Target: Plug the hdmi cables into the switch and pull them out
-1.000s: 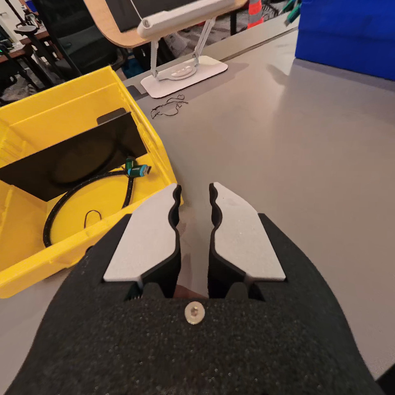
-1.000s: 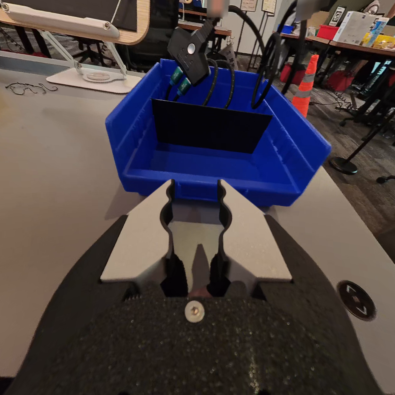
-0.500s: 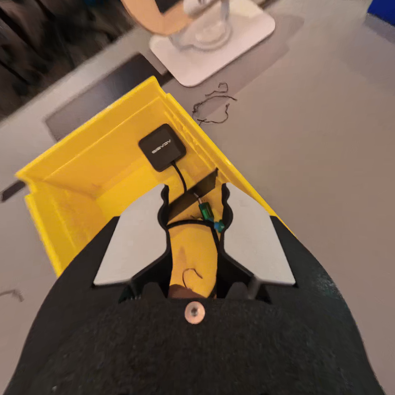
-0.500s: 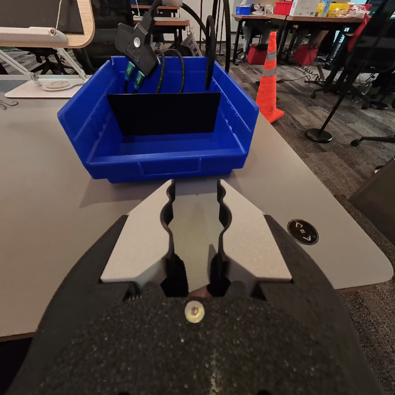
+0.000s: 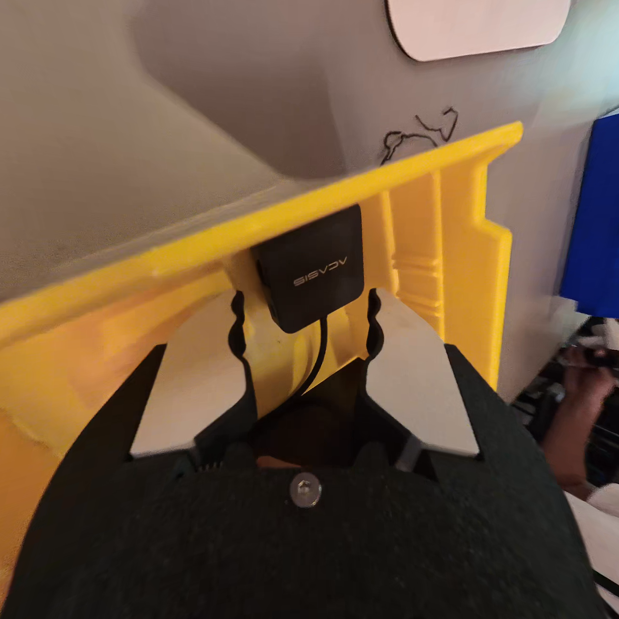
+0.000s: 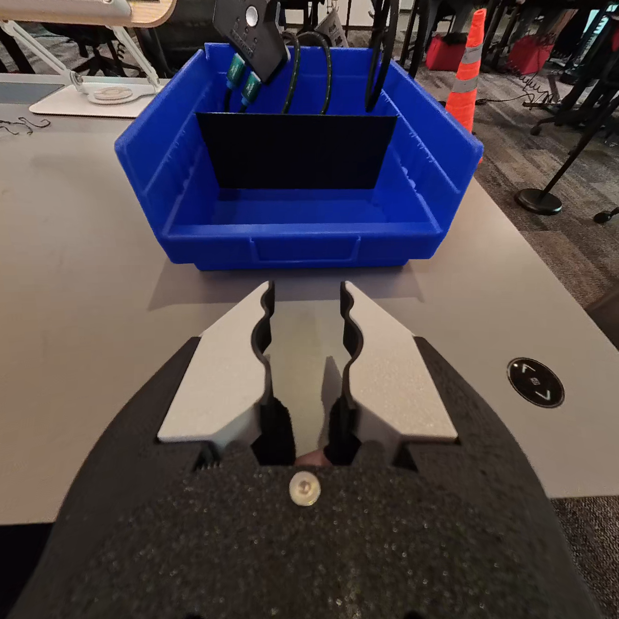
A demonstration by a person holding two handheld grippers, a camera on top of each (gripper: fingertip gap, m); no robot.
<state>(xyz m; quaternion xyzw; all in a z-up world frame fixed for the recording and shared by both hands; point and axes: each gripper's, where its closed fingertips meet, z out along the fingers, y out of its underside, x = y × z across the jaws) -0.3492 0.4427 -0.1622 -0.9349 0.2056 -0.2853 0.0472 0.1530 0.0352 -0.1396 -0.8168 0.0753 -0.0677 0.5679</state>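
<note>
In the left wrist view a black square switch lies in the far corner of the yellow bin, with its thin black cable trailing toward me. My left gripper is open wide, its tips just short of the switch and either side of it. In the right wrist view a second black switch hangs above the back of the blue bin with two teal-ended HDMI plugs in it and braided cables looping behind. My right gripper is open and empty, low over the table before the blue bin.
A black divider stands across the blue bin. A white stand base and a black thread tangle lie beyond the yellow bin. A round control button is set in the grey table. An orange cone stands on the floor. Spacing between my two grippers at the tips: around 65 cm.
My left gripper has moved over and down into the yellow bin, opened wider, and closed in on the switch. The right view has shifted a little; the hanging switch stays above the blue bin.
</note>
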